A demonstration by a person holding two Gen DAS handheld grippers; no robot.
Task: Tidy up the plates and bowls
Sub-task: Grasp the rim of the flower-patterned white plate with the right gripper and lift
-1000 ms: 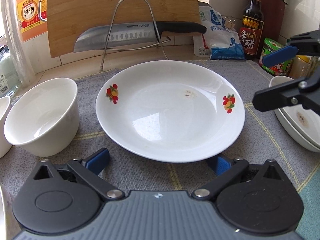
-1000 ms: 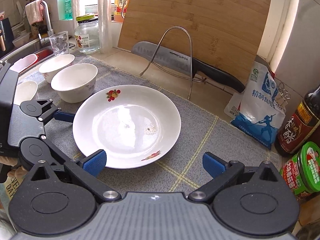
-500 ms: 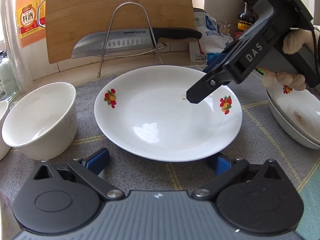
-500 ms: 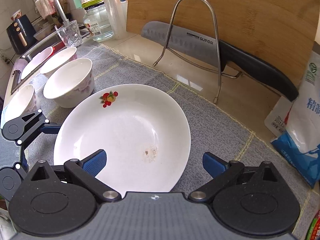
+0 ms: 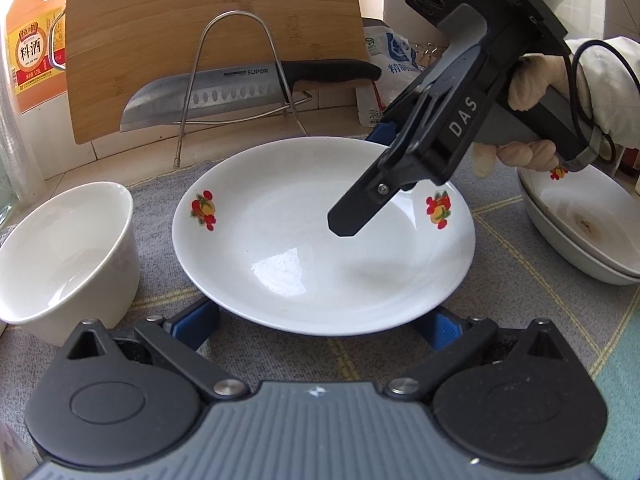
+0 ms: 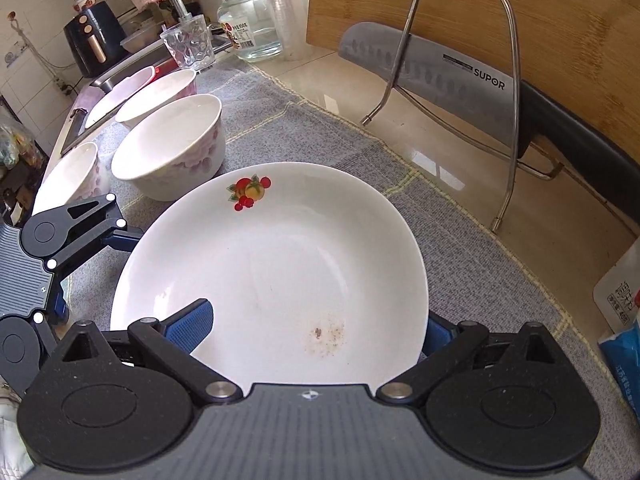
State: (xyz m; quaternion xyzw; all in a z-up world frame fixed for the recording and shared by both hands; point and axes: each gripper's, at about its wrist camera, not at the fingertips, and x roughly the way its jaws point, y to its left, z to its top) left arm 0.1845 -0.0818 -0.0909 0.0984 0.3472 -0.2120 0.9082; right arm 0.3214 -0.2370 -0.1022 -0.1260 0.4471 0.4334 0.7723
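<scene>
A beige counter (image 6: 404, 92) carries a grey mat (image 5: 160, 216) with yellow lines. On the mat, a fruit-print plate (image 5: 304, 248) lies just ahead of the left claw (image 5: 320, 320), a white bowl (image 5: 60, 256) to its left and stacked plates (image 5: 592, 236) to its right. Beyond the plate, a wire rack (image 5: 236, 80) with a knife (image 5: 216, 92) stands on bare counter.

"SUPOR" marks the knife (image 5: 208, 96); "DAS" the right hand-held gripper (image 5: 362, 184).

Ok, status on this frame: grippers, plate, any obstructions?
Left gripper and right gripper open, both straddling white fruit-print plate. Plate flat on grey mat. White bowl beside it.
</scene>
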